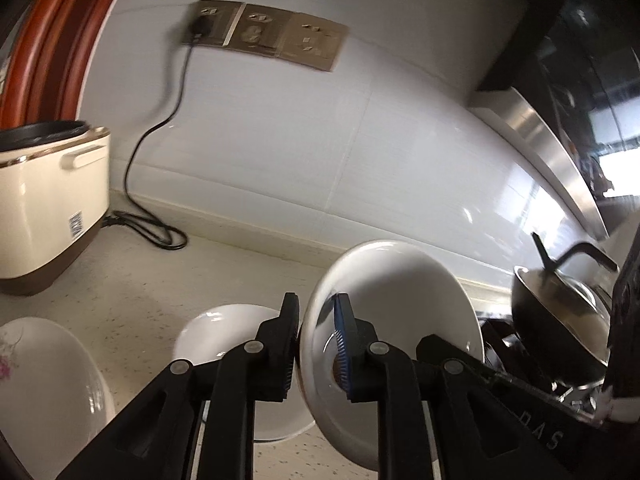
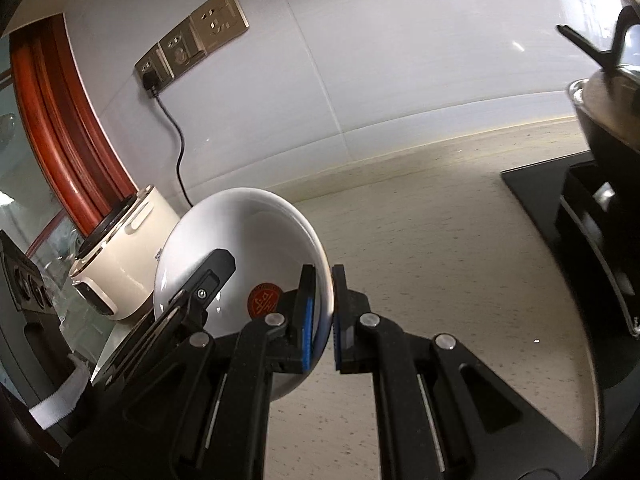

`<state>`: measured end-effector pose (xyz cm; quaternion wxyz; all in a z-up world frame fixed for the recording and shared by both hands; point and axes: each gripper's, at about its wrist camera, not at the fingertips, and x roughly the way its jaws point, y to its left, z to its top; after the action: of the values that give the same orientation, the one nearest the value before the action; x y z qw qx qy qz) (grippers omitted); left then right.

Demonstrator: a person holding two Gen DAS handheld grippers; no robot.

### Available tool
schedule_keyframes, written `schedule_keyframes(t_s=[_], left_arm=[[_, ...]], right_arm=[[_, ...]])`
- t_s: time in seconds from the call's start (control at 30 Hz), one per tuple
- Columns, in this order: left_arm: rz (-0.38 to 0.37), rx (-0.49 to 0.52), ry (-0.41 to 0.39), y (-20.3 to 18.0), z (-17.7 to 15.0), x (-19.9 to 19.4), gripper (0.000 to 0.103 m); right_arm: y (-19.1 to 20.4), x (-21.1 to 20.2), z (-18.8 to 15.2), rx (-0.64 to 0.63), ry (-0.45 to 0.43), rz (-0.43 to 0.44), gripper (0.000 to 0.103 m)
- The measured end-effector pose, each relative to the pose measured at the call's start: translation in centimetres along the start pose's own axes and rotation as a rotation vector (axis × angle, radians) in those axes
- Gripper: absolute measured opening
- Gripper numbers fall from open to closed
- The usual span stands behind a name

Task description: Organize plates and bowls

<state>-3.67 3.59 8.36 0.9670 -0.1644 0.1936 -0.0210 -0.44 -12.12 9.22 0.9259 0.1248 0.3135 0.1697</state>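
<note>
Both claws pinching one white bowl point(image 2: 240, 248) by opposite rim edges, held tilted above the counter point(image 2: 440, 260): left gripper point(image 1: 316, 344), right gripper point(image 2: 322, 316). Prob heading onto plate point(image 1: 224, 332) w/ floral bowl point(image 1: 44, 380) nearby.

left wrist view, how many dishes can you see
3: a white bowl clamped in the left gripper, a plain white dish on the counter behind it, a floral dish at the lower left edge. More may hide behind the gripper.

Both black plastic two-finger grippers, left point(image 1: 318, 344) and right point(image 2: 320, 316), carry silver pivot rivets and ridged blue finger pads point(image 2: 307, 332).
</note>
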Motion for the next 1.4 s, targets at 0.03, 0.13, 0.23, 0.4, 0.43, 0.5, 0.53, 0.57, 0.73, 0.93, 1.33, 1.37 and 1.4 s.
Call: schedule_keyframes(t_s=[0.03, 0.13, 0.23, 0.4, 0.43, 0.5, 0.53, 0.57, 0.73, 0.93, 1.33, 1.37, 1.4], left_arm=[[0.011, -0.011, 0.002, 0.3, 0.1, 0.0, 0.019], [0.039, -0.044, 0.015, 1.2, 0.2, 0.0, 0.02], [0.055, -0.071, 0.022, 1.9, 0.2, 0.1, 0.021], [0.078, -0.101, 0.029, 3.1, 0.3, 0.3, 0.021], [0.086, -0.105, 0.034, 3.3, 0.4, 0.4, 0.021], [0.102, -0.115, 0.051, 3.8, 0.4, 0.9, 0.021], [0.108, -0.119, 0.059, 4.0, 0.4, 1.1, 0.021], [0.116, -0.13, 0.075, 4.4, 0.5, 1.4, 0.021], [0.139, -0.176, 0.158, 6.0, 0.3, 2.8, 0.022], [0.154, -0.184, 0.186, 6.6, 0.2, 3.5, 0.023], [0.198, -0.172, 0.131, 6.2, 0.8, 2.8, 0.037], [0.194, -0.175, 0.129, 6.3, 0.8, 2.8, 0.038], [0.193, -0.178, 0.131, 6.4, 0.8, 2.8, 0.039]], right_arm=[[0.2, 0.3, -0.1, -0.002, 0.007, 0.006, 0.01], [0.6, 1.4, -0.2, 0.001, 0.029, 0.023, 0.01], [0.9, 2.3, -0.3, 0.005, 0.053, 0.044, 0.01], [1.7, 3.2, -0.2, -0.003, 0.076, 0.065, 0.01], [1.9, 3.5, -0.2, -0.003, 0.084, 0.069, 0.01], [2.1, 4.3, -0.2, 0.0, 0.106, 0.075, 0.01], [2.1, 4.6, -0.3, 0.002, 0.118, 0.078, 0.01], [2.1, 5.1, -0.4, 0.002, 0.135, 0.079, 0.01], [2.6, 6.9, -1.0, -0.014, 0.194, 0.065, 0.01], [2.8, 7.6, -1.4, -0.037, 0.206, 0.044, 0.01], [3.3, 7.3, -1.3, -0.078, 0.173, 0.035, 0.021], [3.3, 7.2, -1.3, -0.085, 0.168, 0.03, 0.022], [3.4, 7.2, -1.3, -0.091, 0.168, 0.027, 0.022]])
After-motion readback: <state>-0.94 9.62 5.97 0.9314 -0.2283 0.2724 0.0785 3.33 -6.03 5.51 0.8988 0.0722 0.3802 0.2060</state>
